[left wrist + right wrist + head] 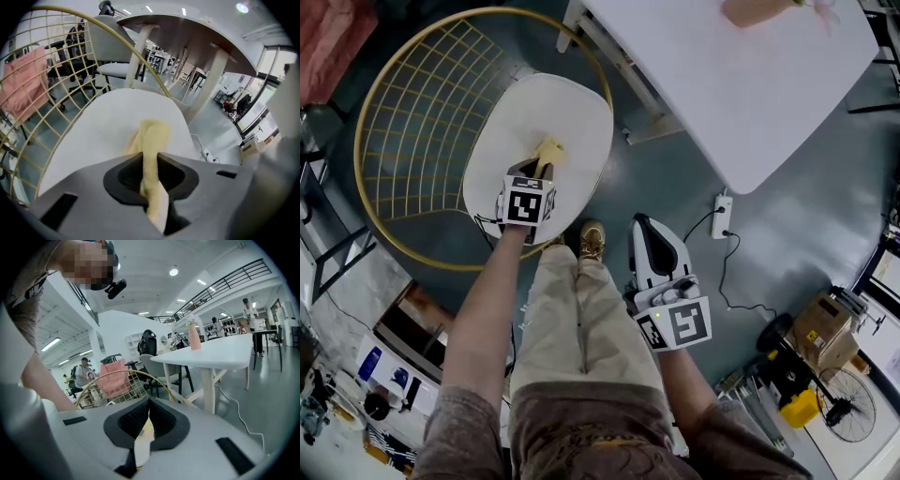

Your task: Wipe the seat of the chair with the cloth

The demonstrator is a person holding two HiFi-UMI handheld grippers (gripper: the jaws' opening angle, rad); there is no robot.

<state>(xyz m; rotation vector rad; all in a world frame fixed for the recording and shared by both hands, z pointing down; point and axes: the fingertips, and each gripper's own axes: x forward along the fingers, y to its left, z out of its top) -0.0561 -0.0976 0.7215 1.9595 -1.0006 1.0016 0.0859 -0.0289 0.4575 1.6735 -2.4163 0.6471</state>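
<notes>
Right tool (148, 414) hangs by the leg, jaws pressed together on nothing, while the left tool (539, 174) reaches out, clamped on the yellow cloth (549, 150) – its length trails straight ahead onto the white seat (577, 117) of the wire chair (403, 122).

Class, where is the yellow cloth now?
The yellow cloth lies left of centre in the head view, clamped in the left gripper, on the white seat.

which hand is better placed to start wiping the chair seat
Left. The left tool is shut on the yellow cloth, which lies on the white seat. The right tool hangs shut by the person's leg, off the chair.
</notes>
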